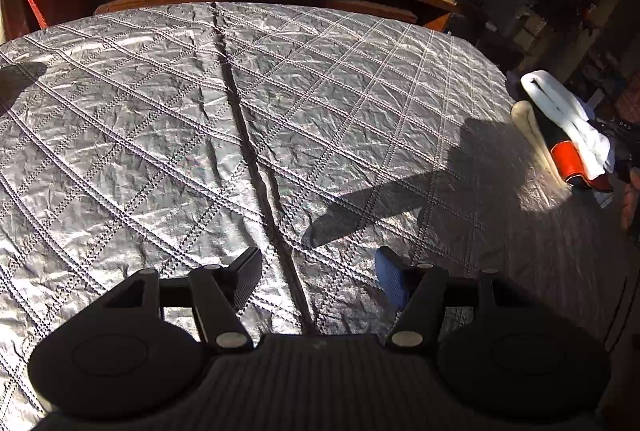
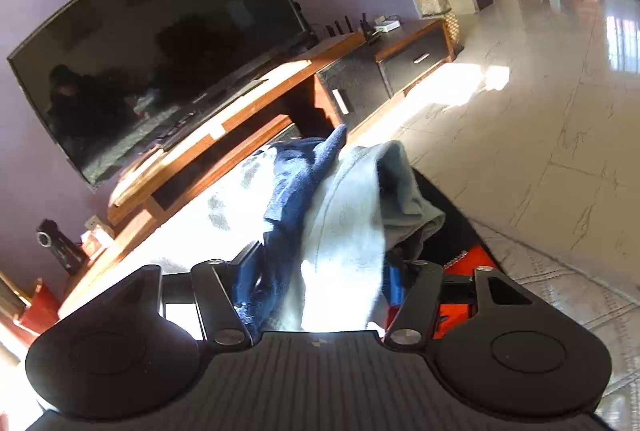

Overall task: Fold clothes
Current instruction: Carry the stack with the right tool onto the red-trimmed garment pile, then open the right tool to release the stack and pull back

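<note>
- Over the silver quilted cover (image 1: 248,119), in the left wrist view, the left gripper (image 1: 318,273) hangs with its fingers spread wide and nothing between them; a folded bundle of white, cream and red clothes (image 1: 560,127) lies at the cover's far right edge.
- Seen from the right wrist, the right gripper (image 2: 320,271) has its fingers closed around a grey garment (image 2: 352,215) and a dark blue garment (image 2: 288,191), lifted before a television (image 2: 160,63) on a wooden stand (image 2: 256,99).

Grey garment (image 2: 352,231) and navy garment (image 2: 288,199) bunched together between right tongs (image 2: 320,271), draped forward, sunlit, crumpled.
</note>
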Demonstrator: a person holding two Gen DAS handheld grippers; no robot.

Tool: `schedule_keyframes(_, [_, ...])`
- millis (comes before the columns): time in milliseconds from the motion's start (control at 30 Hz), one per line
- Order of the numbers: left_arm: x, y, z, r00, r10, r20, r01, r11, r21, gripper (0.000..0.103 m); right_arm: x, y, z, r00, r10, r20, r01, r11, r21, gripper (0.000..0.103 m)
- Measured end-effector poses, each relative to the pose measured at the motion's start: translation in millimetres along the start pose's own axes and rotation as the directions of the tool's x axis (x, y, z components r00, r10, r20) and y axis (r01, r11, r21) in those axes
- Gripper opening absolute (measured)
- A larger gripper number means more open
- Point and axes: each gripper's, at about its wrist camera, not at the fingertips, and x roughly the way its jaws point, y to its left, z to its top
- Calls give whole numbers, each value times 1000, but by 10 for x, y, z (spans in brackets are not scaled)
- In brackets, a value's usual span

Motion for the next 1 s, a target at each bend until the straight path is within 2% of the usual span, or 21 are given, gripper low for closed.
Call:
schedule_keyframes(67, [-9, -3, 0, 1000, 0, -2, 0, 1000, 3, 66, -92, 77, -1, 996, -88, 27, 90, 992, -86, 80])
schedule_keyframes(133, [-24, -7, -3, 1000, -2, -1, 2, 1000, 11, 67, -233, 218, -58, 979, -182, 90, 196, 963, -185, 75])
schedule_keyframes(200, [-47, -19, -5, 1000, -11, 3, 11, 1000, 25, 67, -325, 390, -111, 974, -162, 159, 202, 937, -286, 75])
schedule_keyframes(233, [-54, -28, -7, 1000, -15, 2, 15, 999, 31, 68, -352, 428, -134, 975, -161, 156, 202, 932, -300, 77])
schedule_keyframes(267, [-59, -41, -6, 1000, -18, 1, 18, 999, 35, 69, -373, 447, -157, 976, -168, 140, 203, 932, -300, 82])
schedule_keyframes(467, [-107, -93, -22, 999, -38, 7, 38, 997, 64, 73, -503, 560, -293, 977, -207, 45, 211, 929, -304, 83])
schedule_keyframes(600, [-105, -140, -16, 999, -36, -17, 37, 996, 79, 80, -590, 636, -384, 973, -232, -19, 215, 927, -306, 84])
schedule_keyframes(733, [-160, -299, -32, 998, -46, -43, 51, 991, 124, 80, -676, 711, -475, 963, -256, -82, 220, 925, -309, 91])
schedule_keyframes(800, [-256, -406, -74, 997, -65, -32, 69, 987, 144, 81, -920, 645, -726, 949, -263, -174, 206, 935, -288, 91])
schedule_keyframes(900, [-446, -563, -172, 996, -84, 3, 83, 985, 151, 87, -1340, 497, -1144, 914, -251, -320, 171, 951, -258, 91])
schedule_keyframes(933, [-522, -627, -217, 997, -81, 14, 78, 986, 147, 88, -1513, 406, -1295, 903, -238, -356, 155, 956, -248, 91])
schedule_keyframes(1000, [-699, -759, -361, 998, -56, 24, 53, 992, 117, 88, -1824, 283, -1547, 885, -265, -384, 196, 958, -208, 91])
